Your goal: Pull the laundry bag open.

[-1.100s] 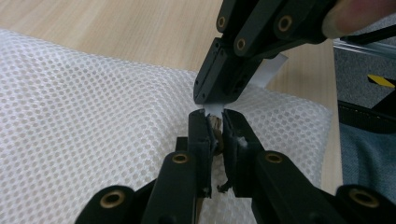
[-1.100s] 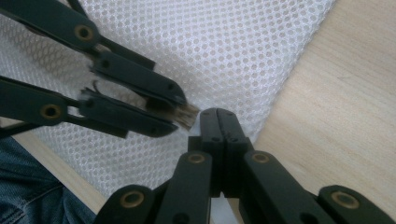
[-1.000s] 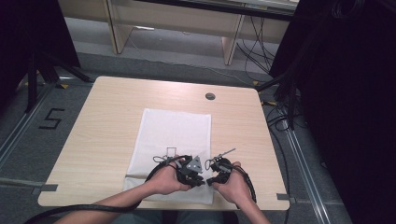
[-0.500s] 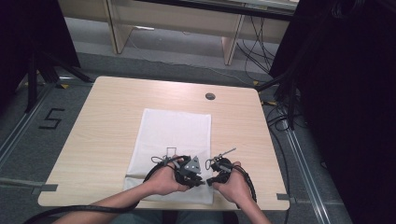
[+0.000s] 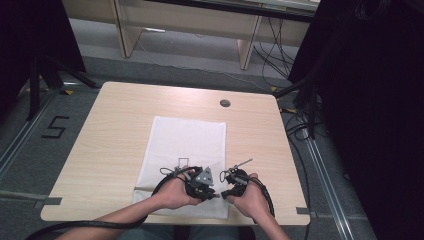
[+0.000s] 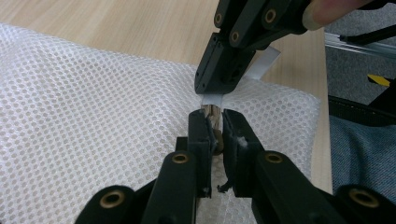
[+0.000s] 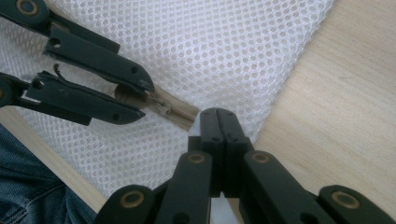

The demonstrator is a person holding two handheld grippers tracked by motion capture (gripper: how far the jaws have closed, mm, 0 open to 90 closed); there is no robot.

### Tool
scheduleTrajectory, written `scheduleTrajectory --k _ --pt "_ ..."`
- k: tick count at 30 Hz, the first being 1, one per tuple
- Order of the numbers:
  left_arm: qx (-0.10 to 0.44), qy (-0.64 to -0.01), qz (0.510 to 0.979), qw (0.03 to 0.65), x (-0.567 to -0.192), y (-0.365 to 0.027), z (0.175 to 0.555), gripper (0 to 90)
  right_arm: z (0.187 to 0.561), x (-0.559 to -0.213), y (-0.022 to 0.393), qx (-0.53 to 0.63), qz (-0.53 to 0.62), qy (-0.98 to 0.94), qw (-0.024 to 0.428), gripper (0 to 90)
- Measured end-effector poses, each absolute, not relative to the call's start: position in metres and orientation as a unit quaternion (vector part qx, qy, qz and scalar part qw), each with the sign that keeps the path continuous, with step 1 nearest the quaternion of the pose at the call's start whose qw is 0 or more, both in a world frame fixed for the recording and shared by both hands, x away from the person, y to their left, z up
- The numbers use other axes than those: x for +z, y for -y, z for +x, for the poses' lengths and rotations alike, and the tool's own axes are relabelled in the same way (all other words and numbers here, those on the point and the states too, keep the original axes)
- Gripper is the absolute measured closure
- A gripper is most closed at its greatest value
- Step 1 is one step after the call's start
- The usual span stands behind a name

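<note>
A white mesh bag lies flat on the wooden table, with its beige zipper along the near edge. My left gripper is low over that edge. In the left gripper view its jaws are shut on the zipper pull. My right gripper meets it tip to tip from the right. It is shut on the bag's white tab at the zipper's end. In the right gripper view the left gripper clamps the slider just left of my own tips.
A round cable hole sits near the table's far edge. The bag's right edge runs close to bare wood. The person's jeans are at the near table edge. Dark stands and cables flank the table on the floor.
</note>
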State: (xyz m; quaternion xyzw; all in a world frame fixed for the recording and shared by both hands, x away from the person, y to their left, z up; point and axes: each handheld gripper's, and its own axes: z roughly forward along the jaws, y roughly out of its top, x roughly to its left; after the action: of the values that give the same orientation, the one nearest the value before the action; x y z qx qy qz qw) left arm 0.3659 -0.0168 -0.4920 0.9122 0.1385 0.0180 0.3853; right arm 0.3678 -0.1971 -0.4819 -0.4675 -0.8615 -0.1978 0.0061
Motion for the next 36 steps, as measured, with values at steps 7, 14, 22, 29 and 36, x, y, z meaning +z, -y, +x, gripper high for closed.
scheduleTrajectory --k 7,14,22,29,36 --pt "0.024 -0.127 0.916 0.379 -0.489 0.014 0.367 81.6 0.367 -0.481 0.197 -0.198 -0.47 0.86 0.008 90.0" --pt "0.024 -0.128 0.915 0.381 -0.488 0.01 0.366 81.6 0.368 -0.482 0.197 -0.199 -0.465 0.863 0.004 90.0" --pt "0.022 -0.138 0.913 0.384 -0.487 0.007 0.364 81.6 0.368 -0.482 0.197 -0.199 -0.466 0.862 0.005 90.0" --pt "0.027 -0.131 0.915 0.38 -0.485 0.004 0.365 81.6 0.368 -0.482 0.197 -0.2 -0.467 0.861 0.004 90.0" --pt "0.029 -0.133 0.916 0.377 -0.482 0.002 0.364 81.6 0.367 -0.482 0.197 -0.197 -0.468 0.861 0.006 90.0"
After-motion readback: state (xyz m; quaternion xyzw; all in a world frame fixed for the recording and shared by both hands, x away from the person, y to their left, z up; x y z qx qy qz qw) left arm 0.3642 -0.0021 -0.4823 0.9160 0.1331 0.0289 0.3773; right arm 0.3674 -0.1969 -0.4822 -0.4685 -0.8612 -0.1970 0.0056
